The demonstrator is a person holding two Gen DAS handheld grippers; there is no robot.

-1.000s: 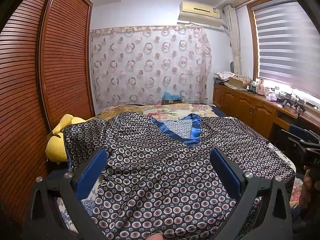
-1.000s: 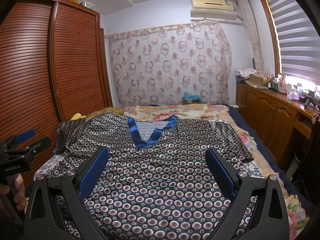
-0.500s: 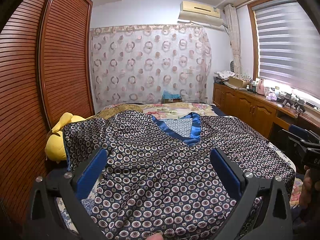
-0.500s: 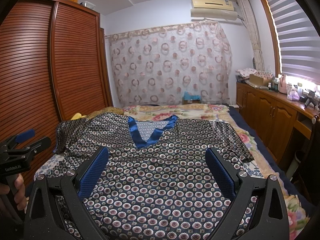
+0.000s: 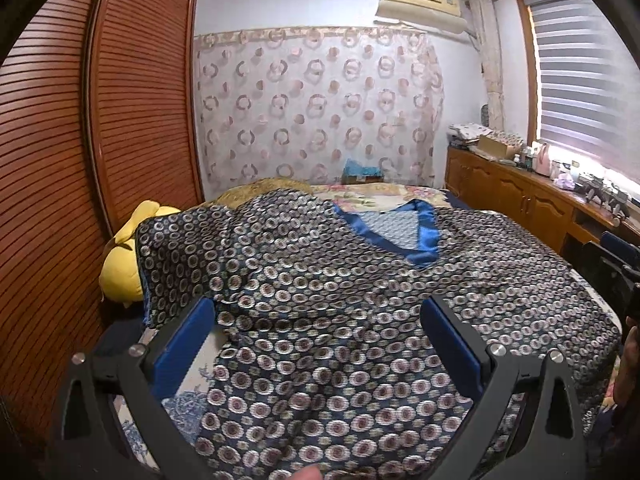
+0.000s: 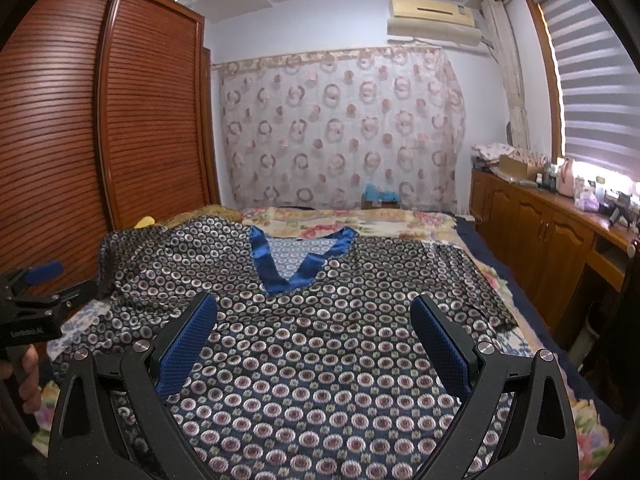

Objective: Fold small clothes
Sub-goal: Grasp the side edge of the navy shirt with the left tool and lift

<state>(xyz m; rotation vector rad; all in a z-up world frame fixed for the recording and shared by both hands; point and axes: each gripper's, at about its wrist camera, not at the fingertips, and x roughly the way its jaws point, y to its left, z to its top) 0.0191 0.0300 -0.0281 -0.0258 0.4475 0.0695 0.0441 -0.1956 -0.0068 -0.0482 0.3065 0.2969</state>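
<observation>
While both grippers' fingers gape apart, the patterned top (image 6: 320,360) (hem cut off) drapes the bed (image 6: 400,224).

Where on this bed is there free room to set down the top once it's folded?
The floral bedspread is bare beyond the blue V-collar, up to the curtain. A narrower strip runs along the right edge, toward the wooden cabinets. The patterned top covers the middle; the left side is crowded by its bunched sleeve and the yellow plush.

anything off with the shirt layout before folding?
Yes. The patterned shirt isn't flat: its left sleeve is bunched and rumpled toward the yellow plush toy. The right side lies smooth. Both tongs are open above it.
</observation>
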